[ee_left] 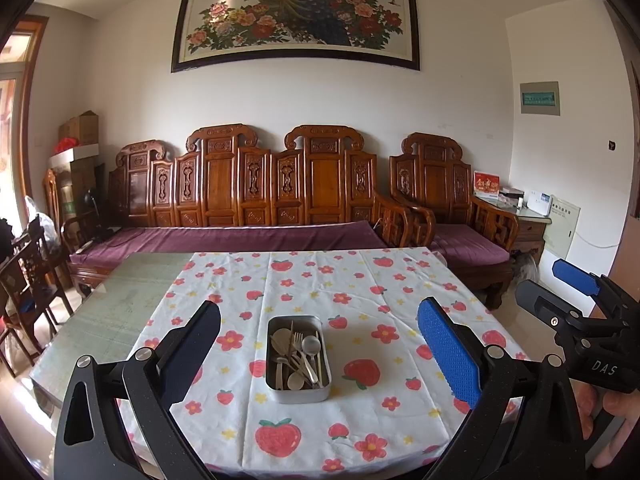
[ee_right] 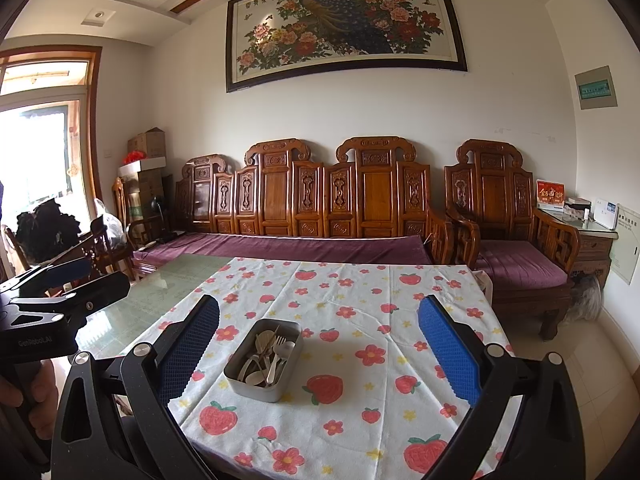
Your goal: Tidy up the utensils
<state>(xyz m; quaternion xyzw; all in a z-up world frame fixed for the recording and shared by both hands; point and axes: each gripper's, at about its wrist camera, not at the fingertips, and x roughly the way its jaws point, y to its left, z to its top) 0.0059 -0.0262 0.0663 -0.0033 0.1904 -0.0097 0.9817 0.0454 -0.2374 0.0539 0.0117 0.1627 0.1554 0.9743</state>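
Near the table's front edge, a metal tin (ee_left: 298, 360) (spoons and forks inside) rests on the tablecloth (ee_left: 360, 280); left gripper (ee_left: 320, 352) and right gripper (ee_right: 320, 356) hover, jaws spread wide.

A matt grey metal tin (ee_left: 298, 390) held shiny metal and pale matt utensils (ee_left: 298, 356). It sat on a printed cloth (ee_left: 360, 280) over a glossy glass tabletop (ee_left: 120, 300). Behind stood a polished carved wooden bench (ee_left: 260, 184).

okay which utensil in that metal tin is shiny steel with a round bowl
The steel spoon at the tin's far right, beside the fork. The other round-bowled spoons are matte cream.
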